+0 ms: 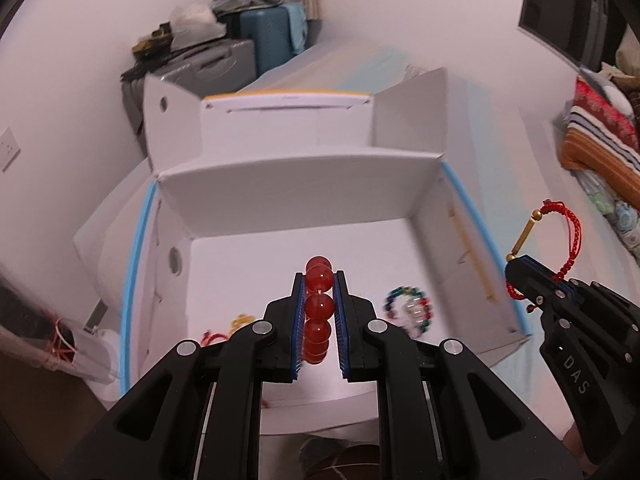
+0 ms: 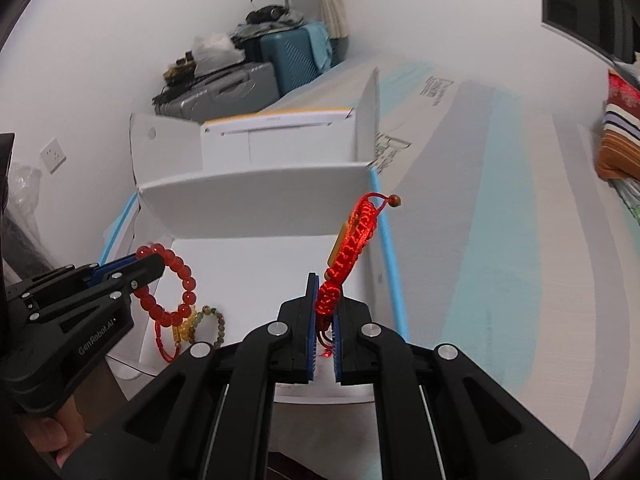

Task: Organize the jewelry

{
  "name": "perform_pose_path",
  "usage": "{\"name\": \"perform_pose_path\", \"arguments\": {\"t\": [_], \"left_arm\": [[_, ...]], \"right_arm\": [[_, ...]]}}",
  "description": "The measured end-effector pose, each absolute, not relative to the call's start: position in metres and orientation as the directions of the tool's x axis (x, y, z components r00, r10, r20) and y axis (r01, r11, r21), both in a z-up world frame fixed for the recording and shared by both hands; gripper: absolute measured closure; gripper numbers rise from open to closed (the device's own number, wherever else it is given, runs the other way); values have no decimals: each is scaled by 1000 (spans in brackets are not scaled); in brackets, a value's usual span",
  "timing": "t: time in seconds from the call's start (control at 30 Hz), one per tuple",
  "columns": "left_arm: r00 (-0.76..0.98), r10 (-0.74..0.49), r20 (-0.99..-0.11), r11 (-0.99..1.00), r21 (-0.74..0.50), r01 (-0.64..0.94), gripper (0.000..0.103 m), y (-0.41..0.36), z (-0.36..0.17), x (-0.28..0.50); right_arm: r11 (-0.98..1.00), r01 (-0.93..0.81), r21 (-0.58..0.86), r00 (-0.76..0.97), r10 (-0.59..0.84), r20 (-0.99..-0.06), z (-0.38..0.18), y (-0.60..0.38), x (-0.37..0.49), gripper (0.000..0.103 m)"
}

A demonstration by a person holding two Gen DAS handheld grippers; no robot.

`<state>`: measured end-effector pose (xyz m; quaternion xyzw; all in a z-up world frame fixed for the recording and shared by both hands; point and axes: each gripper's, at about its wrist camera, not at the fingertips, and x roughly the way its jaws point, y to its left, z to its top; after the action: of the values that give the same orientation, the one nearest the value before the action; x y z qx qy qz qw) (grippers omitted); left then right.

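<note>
A: Starting at the left, what is cut off or hard to read?

B: In the left wrist view a clear plastic container (image 1: 60, 344) with red thread inside sits blurred at the left edge, half out of frame. Inside the open white box (image 1: 304, 208) a small yellow piece (image 1: 240, 321) and a red cord (image 1: 212, 336) are partly hidden behind the left tongs (image 1: 319, 280).

A: And those tongs?

B: Clenched on a red bead bracelet (image 1: 319, 304); its beads run up between the pads, and the lower part of the loop is hidden there. The right wrist view shows the whole ring hanging from them above the left side of the box floor.

A: How many pieces lie in the box?

B: From the right wrist camera, three near the left wall: a red cord, a yellow bracelet (image 2: 185, 328) and a greenish bead bracelet (image 2: 212, 320), overlapping. The left view adds one multicoloured bead bracelet (image 1: 408, 308), blurred, towards the right.

A: The right side?

B: The right tongs (image 2: 325, 296) grip a red braided bracelet (image 2: 352, 248) with a gold tube, held up near the box's right wall.

A: Any writing?

B: "GenRobot.AI" on the left tongs, "DAS" on the right. Print on the cardboard at the far right is unreadable.
</note>
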<state>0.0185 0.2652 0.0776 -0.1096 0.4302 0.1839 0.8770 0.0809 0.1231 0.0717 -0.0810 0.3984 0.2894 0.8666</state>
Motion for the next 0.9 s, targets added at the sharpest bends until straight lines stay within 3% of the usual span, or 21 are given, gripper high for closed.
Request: {"name": "perform_pose_path", "arguments": {"t": [0.67,0.7,0.73,0.77,0.83,0.9], "left_arm": [[444,219,-869,881,-18,-472,89,314,7,27],[446,227,-866,878,-16,-478,88,314,9,26],[450,236,-861,875,-14,-485,87,315,11,24],[449,250,-858,872,-2,-489,86,315,14,23],[457,261,-851,865,-4,-501,64,316,19,19],[475,274,-836,861,-6,-508,52,316,27,14]], "right_arm": [[824,-564,58,390,327,-861,-10,165,111,95],[824,-564,58,388,327,-862,-9,166,111,89],[825,-562,60,390,328,-860,-8,166,111,76],[827,-558,61,395,330,-858,-7,165,110,68],[828,-556,78,395,346,-851,-3,162,109,60],[825,-559,83,397,355,-846,3,161,105,55]]}}
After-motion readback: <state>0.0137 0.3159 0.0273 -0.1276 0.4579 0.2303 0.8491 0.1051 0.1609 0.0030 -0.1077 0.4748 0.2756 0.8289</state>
